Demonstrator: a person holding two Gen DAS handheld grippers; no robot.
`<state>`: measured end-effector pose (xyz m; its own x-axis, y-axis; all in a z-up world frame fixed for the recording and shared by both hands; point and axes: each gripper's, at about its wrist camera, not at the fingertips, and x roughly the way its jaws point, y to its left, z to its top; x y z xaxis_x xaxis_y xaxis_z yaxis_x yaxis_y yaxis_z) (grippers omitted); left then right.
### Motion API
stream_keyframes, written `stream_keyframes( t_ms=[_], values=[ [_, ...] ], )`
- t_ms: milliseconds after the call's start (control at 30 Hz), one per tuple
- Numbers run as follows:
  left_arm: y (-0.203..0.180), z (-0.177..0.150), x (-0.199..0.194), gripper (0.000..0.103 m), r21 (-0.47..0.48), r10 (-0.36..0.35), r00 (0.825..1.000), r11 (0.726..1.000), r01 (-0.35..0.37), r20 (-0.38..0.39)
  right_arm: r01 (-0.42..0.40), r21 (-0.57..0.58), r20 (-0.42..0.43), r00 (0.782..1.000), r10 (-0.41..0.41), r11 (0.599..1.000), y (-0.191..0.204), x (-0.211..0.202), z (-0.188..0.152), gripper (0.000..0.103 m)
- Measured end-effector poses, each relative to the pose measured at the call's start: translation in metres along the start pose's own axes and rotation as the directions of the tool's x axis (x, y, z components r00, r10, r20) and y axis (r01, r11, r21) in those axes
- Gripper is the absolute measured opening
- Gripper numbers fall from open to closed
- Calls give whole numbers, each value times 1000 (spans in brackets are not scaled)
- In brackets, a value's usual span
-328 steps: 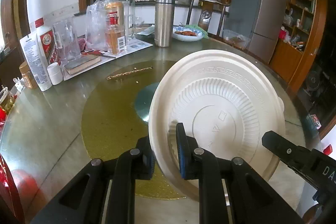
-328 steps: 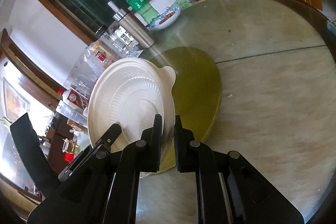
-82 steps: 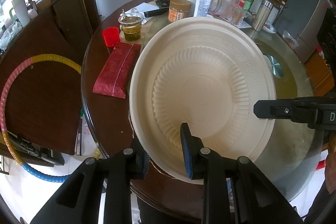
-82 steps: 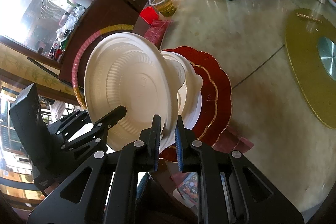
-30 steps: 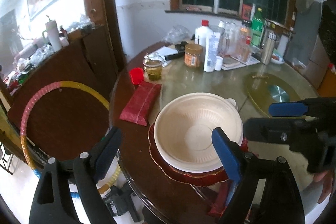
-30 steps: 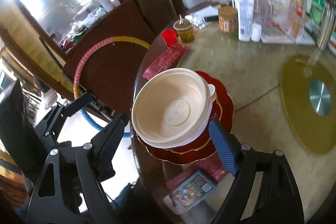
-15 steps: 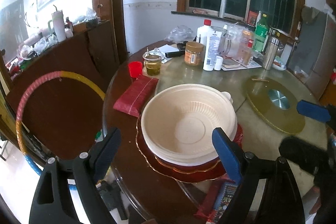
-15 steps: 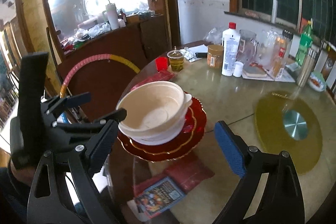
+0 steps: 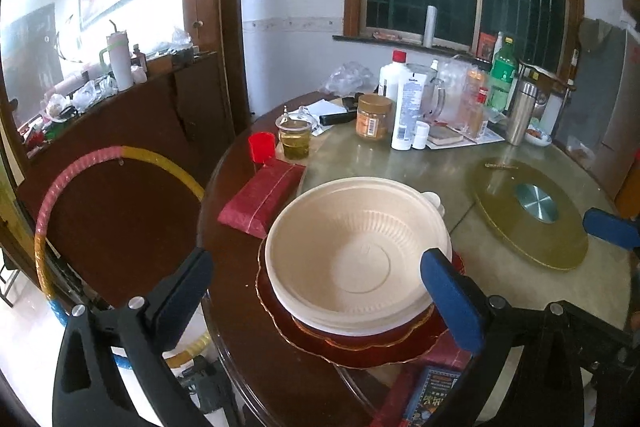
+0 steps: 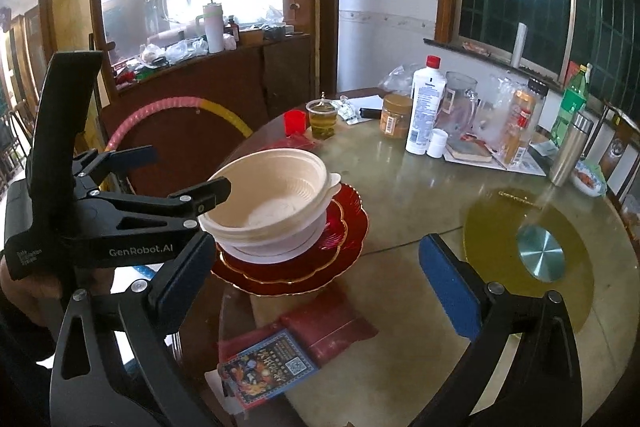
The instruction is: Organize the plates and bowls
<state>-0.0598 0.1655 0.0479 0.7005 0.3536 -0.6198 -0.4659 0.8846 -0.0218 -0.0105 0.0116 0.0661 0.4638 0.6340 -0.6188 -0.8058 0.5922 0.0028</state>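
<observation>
A cream disposable bowl sits nested on top of other white bowls, on red gold-rimmed plates near the round table's edge. My left gripper is wide open and empty, held back above the stack. My right gripper is wide open and empty, further back. In the right wrist view the bowl stack rests on the red plates, and the left gripper hovers just left of the bowl rim.
A gold turntable lies mid-table. Bottles, jars and a steel flask crowd the far side. A red packet, red cup and tea cup stand behind the stack. A card box lies at the near edge.
Both grippers let go of the cream bowl, which now rests on the stack, and opened wide. Both have since pulled back, the right one farthest.
</observation>
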Motion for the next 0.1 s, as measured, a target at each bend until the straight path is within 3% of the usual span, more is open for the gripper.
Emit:
stream_keyframes(
  t_ms=[100],
  values=[
    [0, -1, 3, 103, 2, 9, 1000, 1000, -9, -17, 2, -2, -15, 1000, -2, 1000, 1, 5, 1, 102]
  ],
)
